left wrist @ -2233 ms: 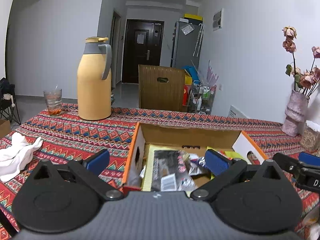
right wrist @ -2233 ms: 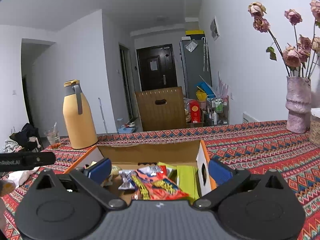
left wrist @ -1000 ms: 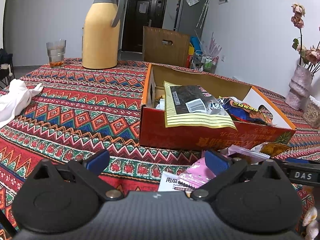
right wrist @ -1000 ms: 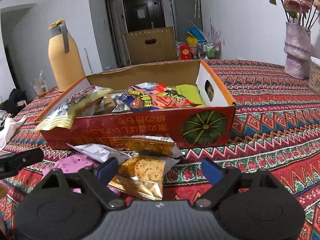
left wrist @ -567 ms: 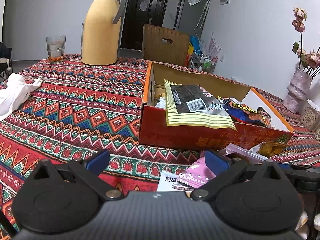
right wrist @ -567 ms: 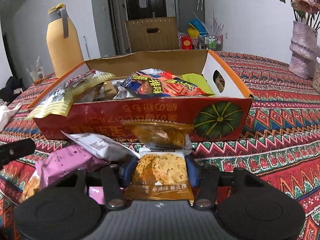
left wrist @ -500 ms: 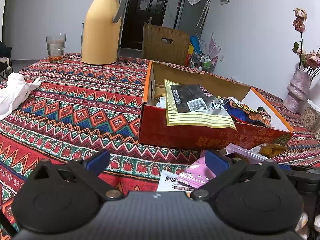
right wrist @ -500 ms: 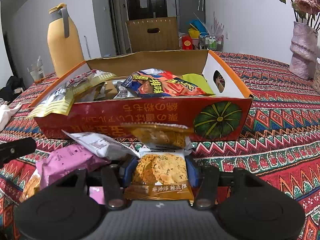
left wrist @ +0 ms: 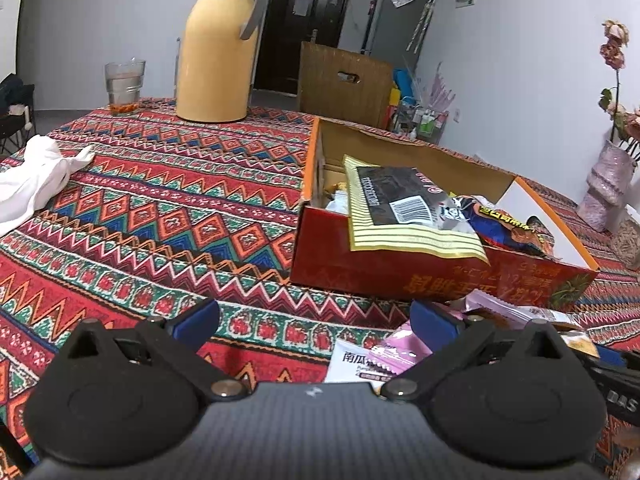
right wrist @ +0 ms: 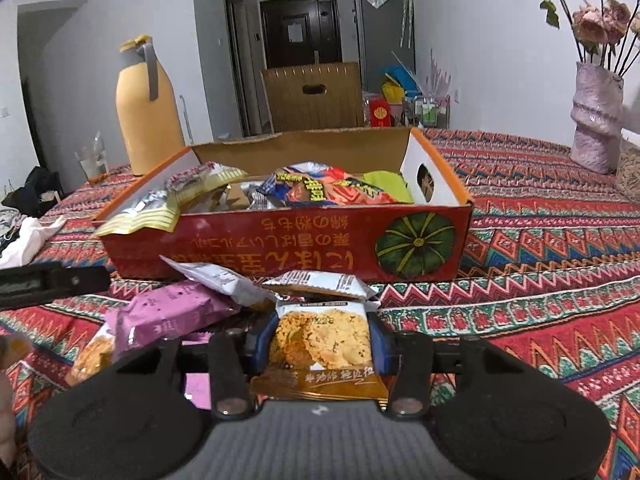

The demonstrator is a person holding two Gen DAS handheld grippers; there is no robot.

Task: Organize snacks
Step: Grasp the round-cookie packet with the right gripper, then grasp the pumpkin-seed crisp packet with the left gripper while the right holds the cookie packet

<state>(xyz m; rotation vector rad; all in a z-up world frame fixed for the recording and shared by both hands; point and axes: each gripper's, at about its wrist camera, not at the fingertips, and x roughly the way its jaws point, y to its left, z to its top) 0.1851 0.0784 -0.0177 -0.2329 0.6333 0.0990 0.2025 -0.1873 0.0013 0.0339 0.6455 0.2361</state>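
A red cardboard box [right wrist: 280,248] with orange rims stands on the patterned tablecloth and holds several snack bags; it also shows in the left wrist view [left wrist: 400,276]. My right gripper [right wrist: 320,344] is shut on an orange cracker packet [right wrist: 320,340], held just above the table in front of the box. Loose packets lie there too: a pink one [right wrist: 168,312] and a white one [right wrist: 212,276]. My left gripper [left wrist: 316,316] is open and empty, low over the cloth left of the loose packets [left wrist: 384,354].
A yellow thermos jug [left wrist: 218,44] and a glass [left wrist: 124,86] stand at the far side. A white cloth [left wrist: 32,184] lies at the left. A pink vase with dried roses [right wrist: 596,116] stands at the far right. A brown chair back [right wrist: 314,96] is behind the table.
My right gripper closed on the cracker packet and has lifted it slightly off the pile. My left gripper stayed open and shifted a little.
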